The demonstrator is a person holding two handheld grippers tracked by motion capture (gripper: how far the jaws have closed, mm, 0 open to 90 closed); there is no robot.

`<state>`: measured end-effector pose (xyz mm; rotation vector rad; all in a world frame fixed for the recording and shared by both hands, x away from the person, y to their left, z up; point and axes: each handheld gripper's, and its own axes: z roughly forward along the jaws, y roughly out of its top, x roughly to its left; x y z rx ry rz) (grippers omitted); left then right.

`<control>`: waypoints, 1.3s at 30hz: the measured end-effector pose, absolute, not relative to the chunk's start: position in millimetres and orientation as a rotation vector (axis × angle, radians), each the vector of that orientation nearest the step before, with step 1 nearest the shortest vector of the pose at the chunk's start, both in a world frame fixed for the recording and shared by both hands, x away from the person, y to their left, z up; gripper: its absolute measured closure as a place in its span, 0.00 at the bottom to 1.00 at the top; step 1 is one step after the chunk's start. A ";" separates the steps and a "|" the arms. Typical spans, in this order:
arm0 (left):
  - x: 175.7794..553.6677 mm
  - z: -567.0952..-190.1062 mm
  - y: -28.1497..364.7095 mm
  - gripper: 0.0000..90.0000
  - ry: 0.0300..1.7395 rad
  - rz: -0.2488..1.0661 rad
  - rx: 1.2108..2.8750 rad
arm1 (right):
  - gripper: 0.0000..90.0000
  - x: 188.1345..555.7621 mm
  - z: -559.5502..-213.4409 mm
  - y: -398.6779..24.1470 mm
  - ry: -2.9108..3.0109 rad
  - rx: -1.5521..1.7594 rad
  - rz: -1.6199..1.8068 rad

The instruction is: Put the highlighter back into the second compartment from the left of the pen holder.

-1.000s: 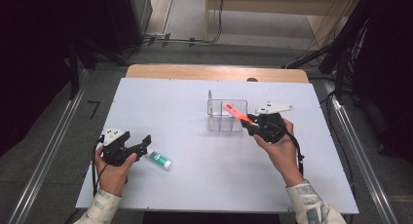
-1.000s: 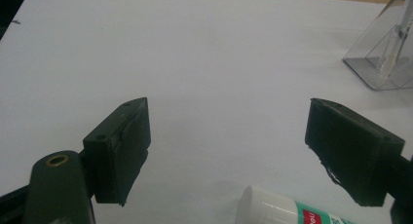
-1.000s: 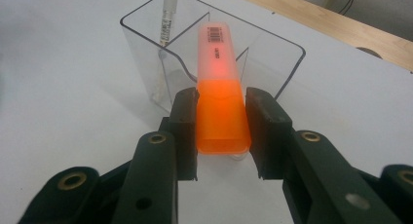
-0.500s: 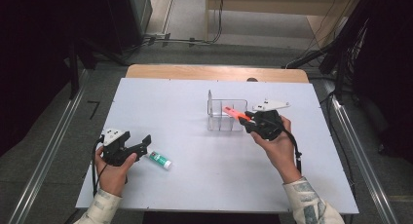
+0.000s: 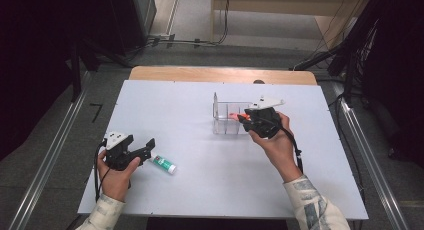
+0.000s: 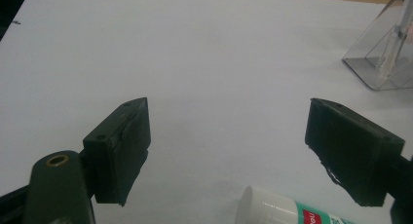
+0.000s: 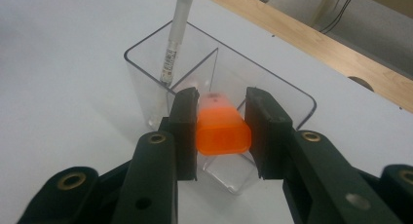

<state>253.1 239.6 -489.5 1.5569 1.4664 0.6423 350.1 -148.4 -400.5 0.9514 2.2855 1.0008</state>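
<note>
Two tongs are at work, one in each hand: the left tongs (image 5: 148,146) and the right tongs (image 5: 242,118). One clear plastic organiser (image 5: 226,117) stands on the bench, right at the right tongs. One orange marker (image 7: 221,128) sits between the right tongs' jaws. One white pen (image 7: 174,36) stands beyond them. One white and green tube (image 5: 164,164) lies just beside the left tongs.
</note>
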 end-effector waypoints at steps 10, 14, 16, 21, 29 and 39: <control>253.1 -489.4 240.3 0.19 1.466 0.643 1.557 | 0.72 363.3 -409.2 -135.1 2.297 0.957 0.966; 253.2 -489.5 240.4 0.19 1.466 0.643 1.557 | 0.71 366.3 -412.9 -132.9 2.303 0.961 0.966; 253.1 -489.4 240.4 0.19 1.466 0.643 1.557 | 0.71 367.3 -413.6 -132.6 2.301 0.976 0.973; 253.2 -489.6 240.3 0.19 1.467 0.642 1.558 | 0.63 369.3 -413.7 -137.4 2.314 1.006 1.019; 253.0 -489.4 240.6 0.19 1.466 0.642 1.556 | 0.58 361.8 -411.8 -145.9 2.284 1.022 1.108; 253.0 -489.5 240.3 0.19 1.468 0.643 1.557 | 0.43 335.1 -412.4 -166.5 2.234 1.035 1.197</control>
